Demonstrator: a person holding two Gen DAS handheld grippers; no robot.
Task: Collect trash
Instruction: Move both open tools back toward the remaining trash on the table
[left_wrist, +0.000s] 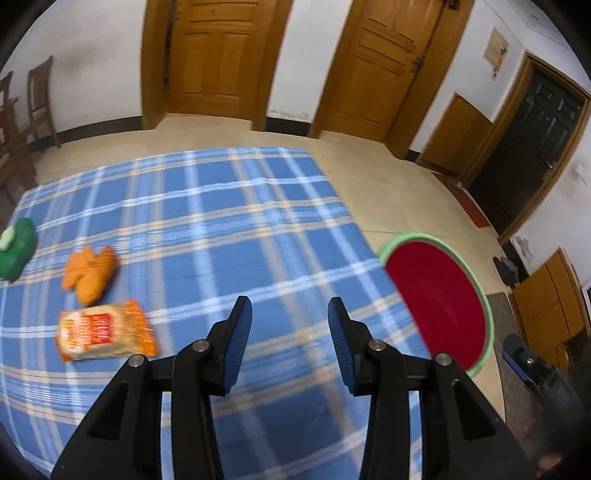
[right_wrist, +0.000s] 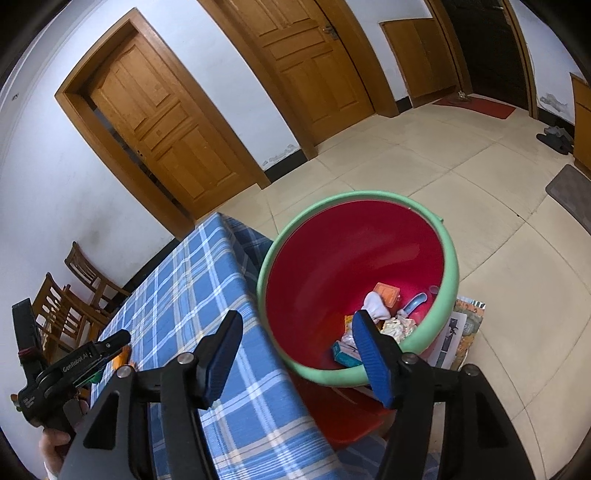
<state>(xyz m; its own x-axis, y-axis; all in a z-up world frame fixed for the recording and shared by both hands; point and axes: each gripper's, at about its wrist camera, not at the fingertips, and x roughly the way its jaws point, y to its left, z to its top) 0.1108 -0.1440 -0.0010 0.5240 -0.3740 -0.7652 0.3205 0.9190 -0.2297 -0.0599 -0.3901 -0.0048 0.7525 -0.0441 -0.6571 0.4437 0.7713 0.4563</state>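
On the blue plaid tablecloth (left_wrist: 229, 221) lie an orange-and-white snack packet (left_wrist: 105, 334), a crumpled orange wrapper (left_wrist: 88, 273) and a green wrapper (left_wrist: 16, 251) at the left edge. My left gripper (left_wrist: 290, 312) hovers open and empty over the cloth, to the right of the packet. A red bin with a green rim (right_wrist: 354, 273) stands beside the table; several scraps lie in its bottom, among them a white wad (right_wrist: 375, 304) and a teal box (right_wrist: 345, 356). My right gripper (right_wrist: 295, 325) stands open and empty at the bin's near rim.
The bin (left_wrist: 439, 295) shows right of the table in the left wrist view. Wooden chairs (right_wrist: 74, 291) stand past the table's far end. Two wooden doors (left_wrist: 212, 55) line the back wall. A person's hand (right_wrist: 55, 448) holds the left gripper's body (right_wrist: 70, 373). Papers (right_wrist: 460, 332) lie under the bin.
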